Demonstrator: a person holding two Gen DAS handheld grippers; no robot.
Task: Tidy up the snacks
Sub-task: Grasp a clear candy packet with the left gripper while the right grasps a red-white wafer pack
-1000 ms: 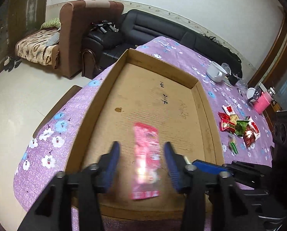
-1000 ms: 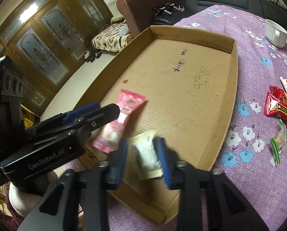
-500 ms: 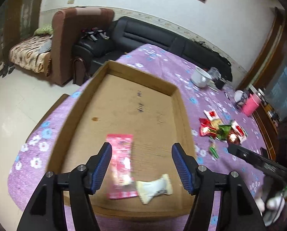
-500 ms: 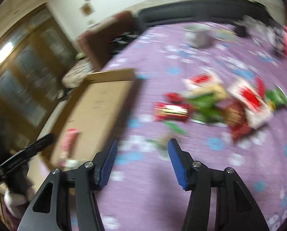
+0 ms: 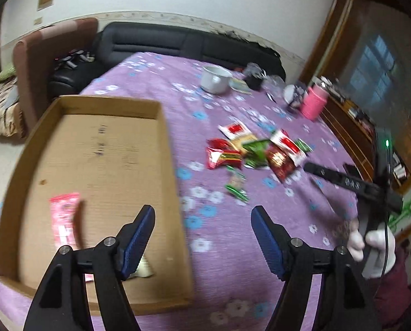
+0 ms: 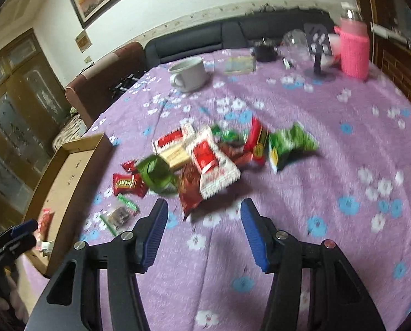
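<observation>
A shallow cardboard tray (image 5: pixel 175 154) lies on the purple flowered tablecloth; it also shows in the right wrist view (image 6: pixel 67 193). In it lie a pink snack packet (image 5: pixel 63 218) and a white packet (image 5: pixel 144 270), partly hidden behind my left finger. A pile of red, green and white snack packets (image 5: pixel 258 151) lies right of the tray and also shows in the right wrist view (image 6: pixel 205 160). My left gripper (image 5: pixel 202 237) is open and empty over the tray's right wall. My right gripper (image 6: pixel 204 231) is open and empty just short of the pile.
A white mug (image 6: pixel 189 74), a pink knitted bottle (image 6: pixel 354 52), a dark stand (image 6: pixel 318 55) and small items stand at the table's far side. A small green-edged packet (image 6: pixel 120 215) lies apart from the pile. A black sofa and brown armchair lie beyond.
The white packet left my right gripper and lies in the tray. Both grippers opened and swung right, away from the tray toward the pile.
</observation>
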